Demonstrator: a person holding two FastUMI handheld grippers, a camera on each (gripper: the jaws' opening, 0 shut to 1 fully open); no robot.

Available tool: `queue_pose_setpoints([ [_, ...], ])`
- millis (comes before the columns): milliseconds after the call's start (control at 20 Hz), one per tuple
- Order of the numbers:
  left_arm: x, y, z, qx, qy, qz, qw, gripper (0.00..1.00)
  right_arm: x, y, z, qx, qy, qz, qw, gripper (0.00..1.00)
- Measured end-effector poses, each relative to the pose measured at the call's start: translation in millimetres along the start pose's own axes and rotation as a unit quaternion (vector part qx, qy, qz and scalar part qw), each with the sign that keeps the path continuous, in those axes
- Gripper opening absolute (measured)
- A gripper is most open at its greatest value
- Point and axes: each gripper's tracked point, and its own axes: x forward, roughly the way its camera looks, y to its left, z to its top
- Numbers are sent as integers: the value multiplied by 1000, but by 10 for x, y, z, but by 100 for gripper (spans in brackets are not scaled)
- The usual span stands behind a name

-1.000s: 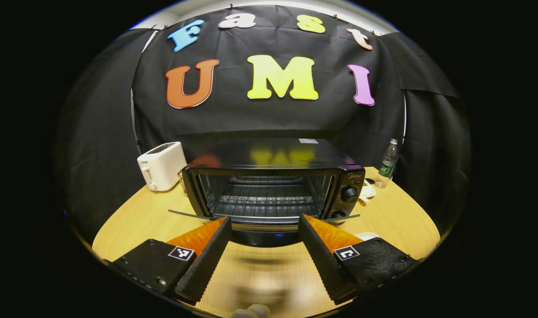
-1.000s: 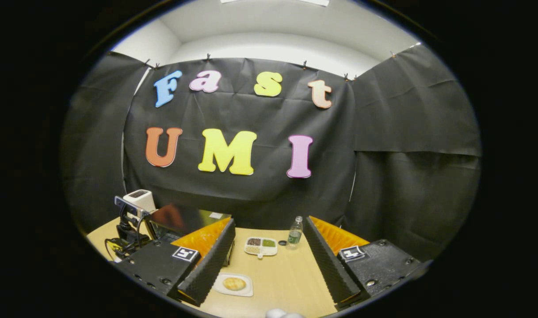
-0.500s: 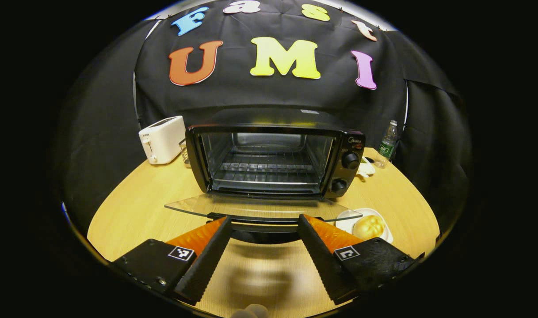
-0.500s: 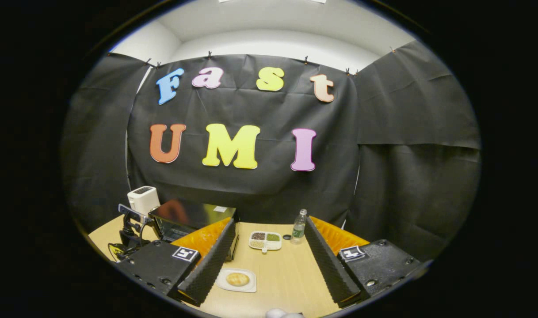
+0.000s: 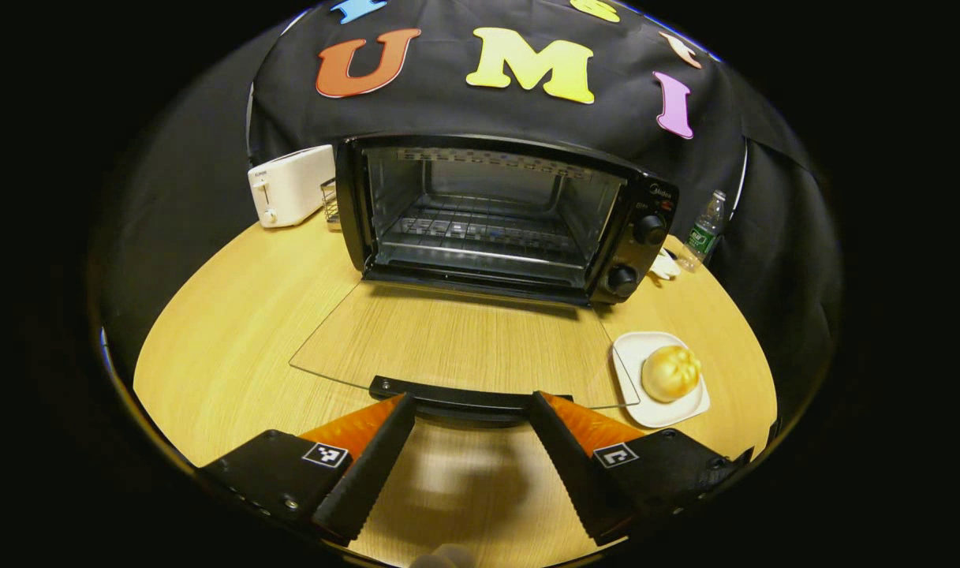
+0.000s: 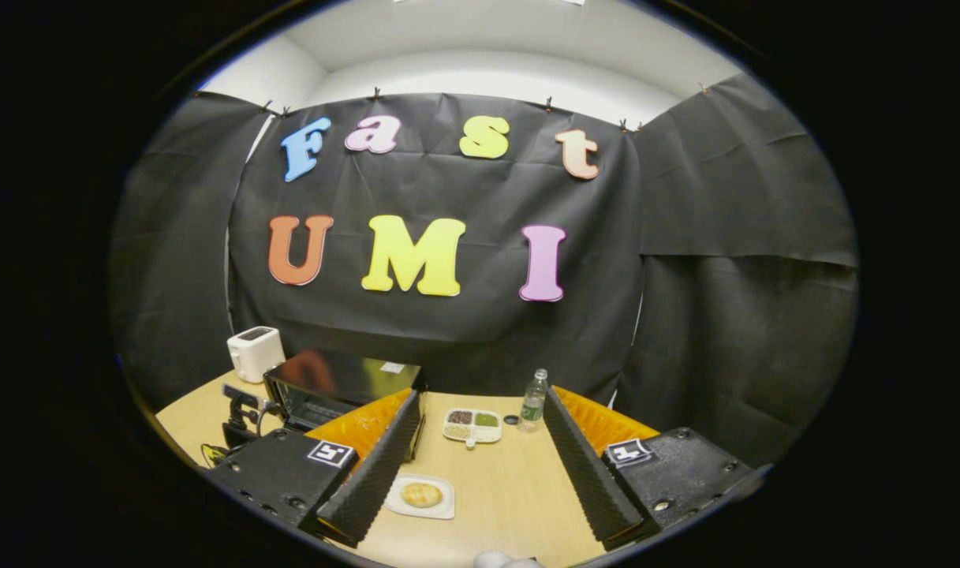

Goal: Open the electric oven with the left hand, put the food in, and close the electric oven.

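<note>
The electric oven stands at the back of the wooden surface, its glass door swung fully down and lying nearly flat, with the dark handle at its near edge. Inside, the wire rack is bare. The left tongs sit spread wide, their tips just at either end of the handle, not clamping it as far as can be seen. The food, a golden bun, rests on a small white plate just right of the open door and in front of the control knobs.

In the right gripper view the right tongs are also spread and hold nothing, raised above the surface with the bun on its plate low between them. Farther back stand a divided dish and a water bottle; a white toaster sits left of the oven.

Opening looks done; loading the bun is next, I judge. The risks: the plate lies close to the door's right corner, so a low, careless reach could knock the glass or push the plate along the surface. The bun looks round and soft, so a hard pinch may crush it and a light one may let it roll. The door may also spring up if it is not held down.
</note>
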Motion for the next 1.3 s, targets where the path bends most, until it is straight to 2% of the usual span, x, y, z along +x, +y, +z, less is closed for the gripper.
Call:
queue_pose_setpoints([
  [50, 45, 17, -51, 3, 11, 4, 1000, 100, 3, -7, -22, -2, 3, -1, 1000, 100],
  [250, 103, -5, -123, 13, 35, 3, 999, 94, 19, -46, -79, -1, 11, -5, 1000, 100],
  [300, 110, 2, -152, 13, 48, 2, 999, 100, 18, -55, -99, -1, 13, -5, 1000, 100],
  [400, 96, 6, -140, 4, 52, -1, 999, 94, 14, -64, -126, 2, 16, -6, 1000, 100],
  [450, 98, -3, -120, 2, 47, -3, 999, 100, 16, -59, -117, 4, 15, -5, 1000, 100],
  [500, 71, 7, -106, 2, 43, -4, 999, 95, 38, -45, -103, 5, 13, -5, 1000, 100],
  [550, 40, 4, -60, 2, 25, -6, 1000, 91, 44, -39, -91, 6, 11, -3, 1000, 100],
  [600, 0, 2, -28, 5, 11, -9, 1000, 95, 52, -35, -68, 8, 6, -3, 1000, 100],
  [800, -408, 1, 370, 9, -89, -24, 996, 95, 132, -17, 13, 20, -9, 1, 1000, 100],
  [950, -859, 69, 777, 13, -175, -23, 984, 94, 220, 0, 33, 19, -14, 4, 1000, 100],
  [1000, -1061, 78, 921, 23, -203, -21, 979, 82, 248, 7, -6, 20, -11, 6, 1000, 100],
  [1050, -1248, 97, 1049, 33, -230, -15, 972, 94, 282, 22, -56, 24, -4, 9, 1000, 100],
  [1100, -1452, 97, 1193, 45, -257, -12, 965, 94, 322, 27, -119, 28, 2, 10, 1000, 100],
  [1150, -1679, 113, 1338, 55, -282, -4, 958, 82, 346, 43, -195, 32, 8, 11, 999, 100],
  [1250, -2117, 141, 1718, 65, -333, 3, 941, 100, 406, 48, -304, 36, 4, 9, 999, 100],
  [1300, -2338, 154, 1889, 60, -355, 6, 933, 94, 436, 74, -353, 41, 2, 12, 999, 100],
])
